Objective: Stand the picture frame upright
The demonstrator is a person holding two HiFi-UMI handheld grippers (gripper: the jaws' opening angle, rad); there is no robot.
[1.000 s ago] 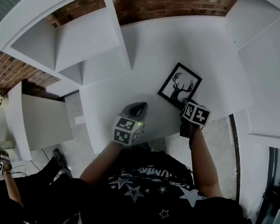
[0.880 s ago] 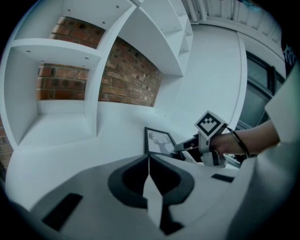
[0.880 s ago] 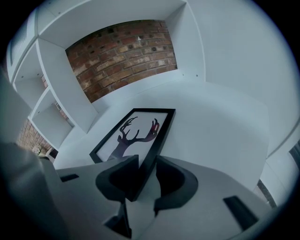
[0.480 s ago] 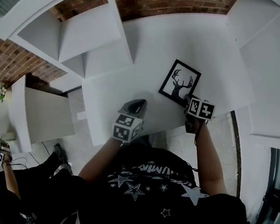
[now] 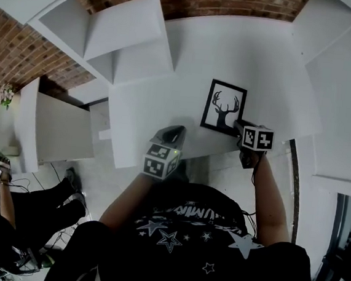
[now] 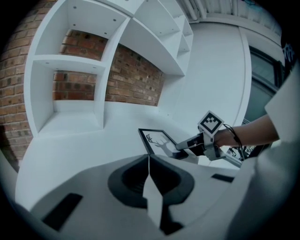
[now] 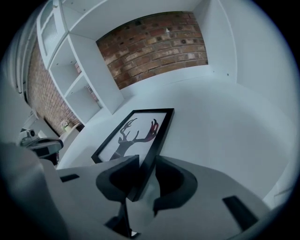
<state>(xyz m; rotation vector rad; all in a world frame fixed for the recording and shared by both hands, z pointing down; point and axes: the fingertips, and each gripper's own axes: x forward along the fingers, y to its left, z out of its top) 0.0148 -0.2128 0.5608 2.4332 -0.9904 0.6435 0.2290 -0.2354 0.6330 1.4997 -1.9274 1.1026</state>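
Nearby, shelf unit (image 5: 129, 46) by picture frame (image 5: 224, 106), brick wall (image 5: 201, 0) bkgd

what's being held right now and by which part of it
The right tongs are closing on the picture frame, pinching its black border at the near right corner. The left tongs are shut with nothing in them.
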